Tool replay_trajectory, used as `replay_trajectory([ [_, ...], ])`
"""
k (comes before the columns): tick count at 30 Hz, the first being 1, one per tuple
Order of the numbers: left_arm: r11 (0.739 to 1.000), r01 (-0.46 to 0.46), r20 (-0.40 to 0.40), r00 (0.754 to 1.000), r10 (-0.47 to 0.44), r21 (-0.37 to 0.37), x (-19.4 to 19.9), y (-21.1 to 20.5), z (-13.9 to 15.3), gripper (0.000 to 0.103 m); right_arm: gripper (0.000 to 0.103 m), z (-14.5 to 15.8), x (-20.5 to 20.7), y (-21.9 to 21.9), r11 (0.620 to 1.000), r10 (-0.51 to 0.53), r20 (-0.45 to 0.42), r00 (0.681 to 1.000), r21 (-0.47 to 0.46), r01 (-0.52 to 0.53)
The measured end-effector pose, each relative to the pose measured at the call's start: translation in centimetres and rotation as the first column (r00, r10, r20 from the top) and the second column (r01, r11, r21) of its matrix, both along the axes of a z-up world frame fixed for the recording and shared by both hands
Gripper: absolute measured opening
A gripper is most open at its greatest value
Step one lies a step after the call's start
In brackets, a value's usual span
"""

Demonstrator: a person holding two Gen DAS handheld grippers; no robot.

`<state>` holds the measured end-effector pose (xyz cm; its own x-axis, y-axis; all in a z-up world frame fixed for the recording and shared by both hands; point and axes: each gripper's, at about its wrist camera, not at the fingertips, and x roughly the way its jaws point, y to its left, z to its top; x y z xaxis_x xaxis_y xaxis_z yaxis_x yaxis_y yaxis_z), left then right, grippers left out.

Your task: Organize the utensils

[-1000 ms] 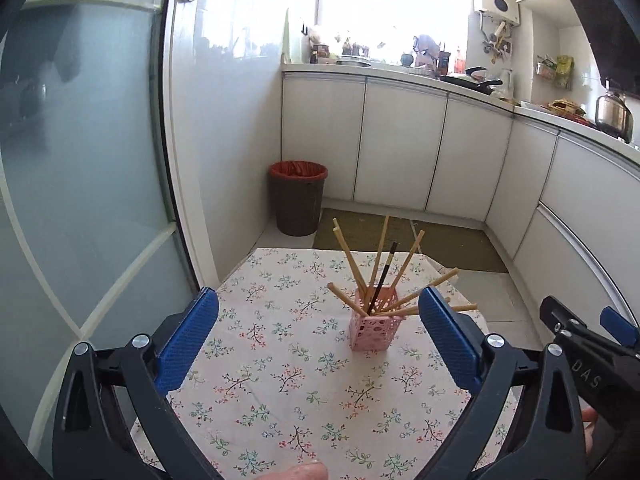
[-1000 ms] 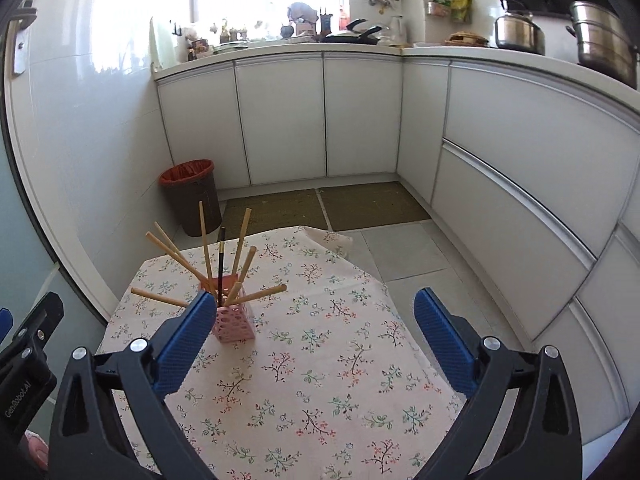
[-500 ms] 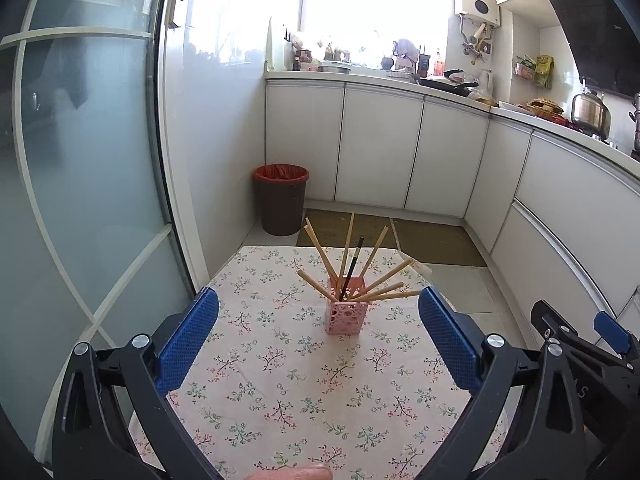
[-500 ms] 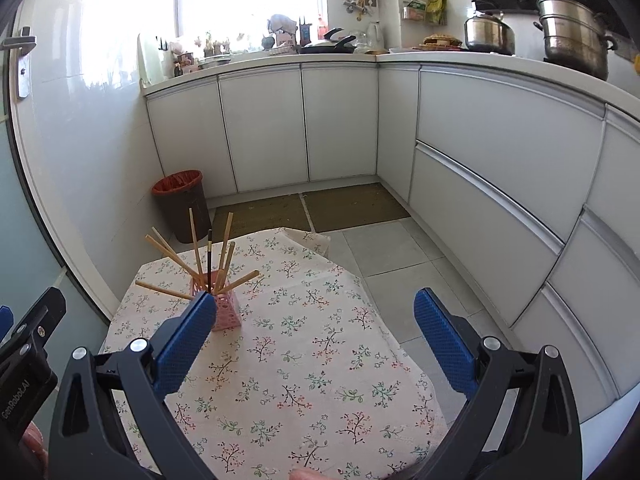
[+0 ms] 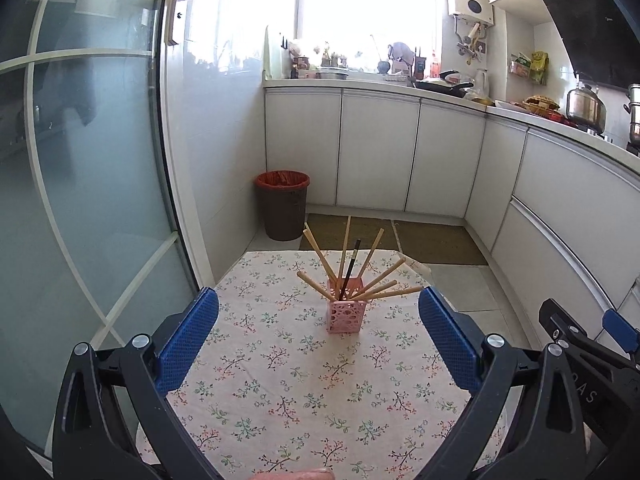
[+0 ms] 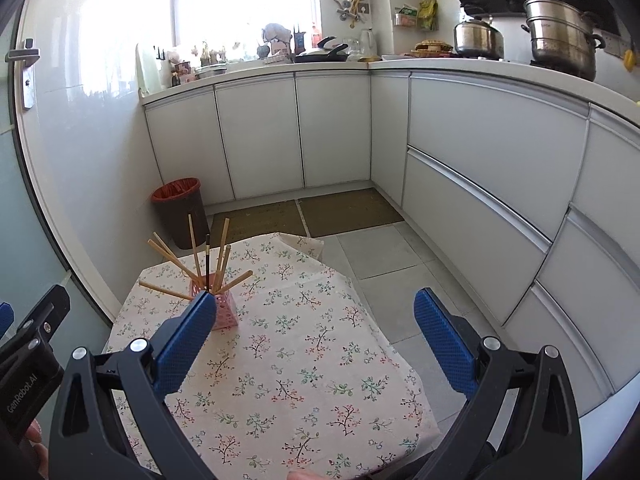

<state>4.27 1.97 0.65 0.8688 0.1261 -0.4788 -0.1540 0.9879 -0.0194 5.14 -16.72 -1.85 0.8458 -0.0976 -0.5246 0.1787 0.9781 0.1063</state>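
A pink perforated holder [image 5: 346, 316] stands upright on the table with the floral cloth [image 5: 288, 392]. Several wooden chopsticks [image 5: 378, 278] and one dark one [image 5: 351, 264] fan out of it. My left gripper [image 5: 318, 344] is open and empty, held above the near part of the table, well short of the holder. In the right wrist view the holder [image 6: 226, 312] sits at the far left of the table, partly behind my left finger. My right gripper [image 6: 312, 344] is open and empty, to the right of the holder.
A brown bin with a red liner [image 5: 283, 204] stands on the floor beyond the table. White cabinets [image 6: 480, 168] run along the back and right, with pots [image 6: 560, 36] on the counter. A glass door [image 5: 80, 200] is on the left. The cloth's far corner [image 6: 304, 242] hangs over the edge.
Both grippers have drawn back and risen away from the holder, which now looks smaller and farther off. Both stayed open and empty.
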Motion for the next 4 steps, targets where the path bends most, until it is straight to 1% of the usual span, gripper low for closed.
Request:
replay_trajectory([
  [4,1.0,-0.009,-0.006,1.0,0.009,-0.003,0.0,0.09,-0.02,0.096,0.096,0.16,-0.18,-0.23,1.0,-0.004,0.006,1.0,0.004,0.004],
])
